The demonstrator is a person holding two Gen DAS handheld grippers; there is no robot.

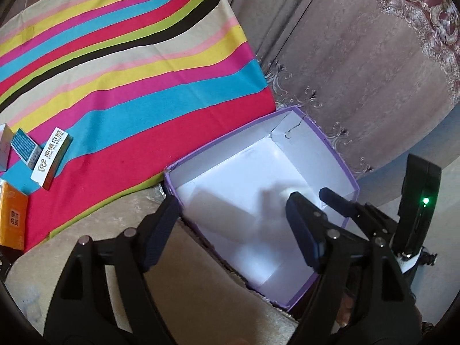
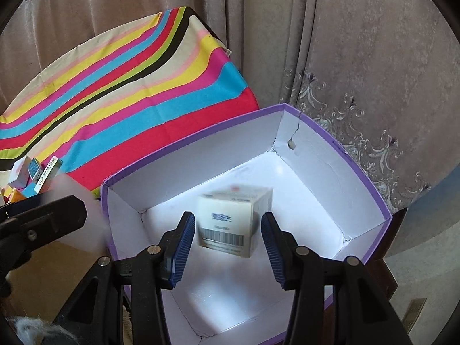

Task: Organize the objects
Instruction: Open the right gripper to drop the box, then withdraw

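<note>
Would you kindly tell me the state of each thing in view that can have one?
purple box: open, no lid on it, a carton inside.
white carton: blurred, in the box between the right pads, apparently untouched.
left tongs: open, empty.
right tongs: open, gripping nothing.
white dental box: closed, lying on the striped cloth.
orange pack: lying at the cloth's edge.

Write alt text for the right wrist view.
The right gripper stands open over a purple-rimmed white box, a blurred small carton between its fingers, untouched. Behind lies a striped cloth.
</note>
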